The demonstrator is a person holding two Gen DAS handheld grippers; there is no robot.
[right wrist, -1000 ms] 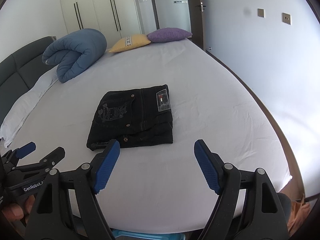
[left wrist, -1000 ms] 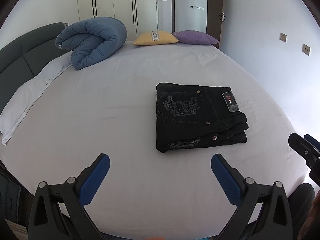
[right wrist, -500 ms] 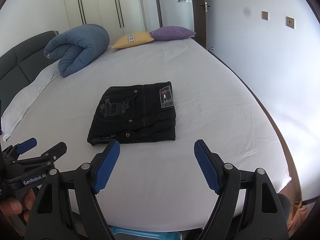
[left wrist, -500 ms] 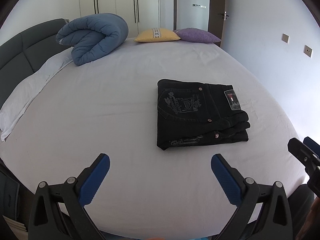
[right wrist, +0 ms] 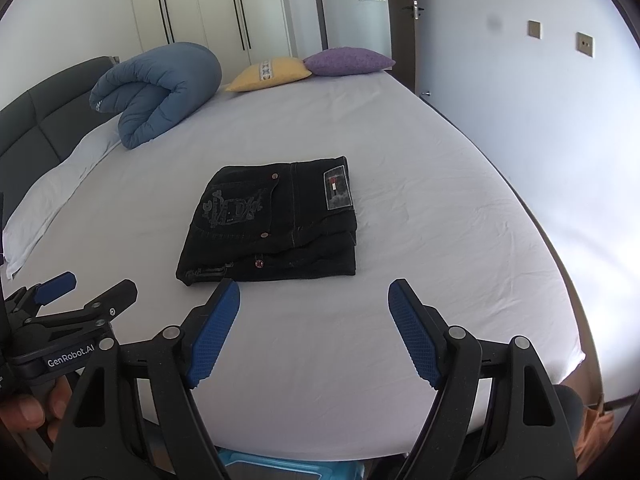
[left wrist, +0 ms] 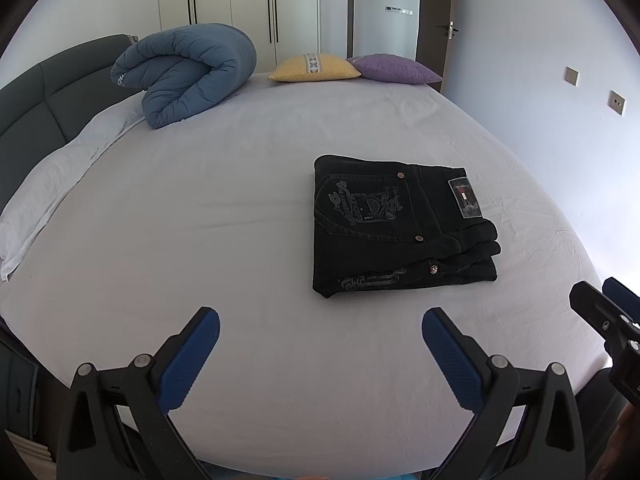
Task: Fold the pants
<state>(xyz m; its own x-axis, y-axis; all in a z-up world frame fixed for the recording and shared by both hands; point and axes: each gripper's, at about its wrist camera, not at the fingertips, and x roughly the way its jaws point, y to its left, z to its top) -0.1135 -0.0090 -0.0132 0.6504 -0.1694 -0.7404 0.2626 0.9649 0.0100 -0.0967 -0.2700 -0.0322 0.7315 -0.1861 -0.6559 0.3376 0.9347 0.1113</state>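
Pants folded on bed, both grippers clear

Bedding is being observed from left to right. A dark grey headboard (left wrist: 44,100) is being seen at the far left, with a white pillow (left wrist: 48,184) lying beside it. A rolled blue duvet (left wrist: 188,72) is being kept near the head of the bed (left wrist: 240,240), followed by a yellow cushion (left wrist: 314,67) and a purple cushion (left wrist: 394,69), which are touching.

The left gripper (left wrist: 320,356) is being held above the near edge of the sheet, jaws spread wide, nothing between them. The black pants (left wrist: 400,224) are lying folded in a compact stack right of the bed's centre, label patch uppermost. The right gripper (right wrist: 314,332) is likewise being held wide apart and empty, just short of the stack.
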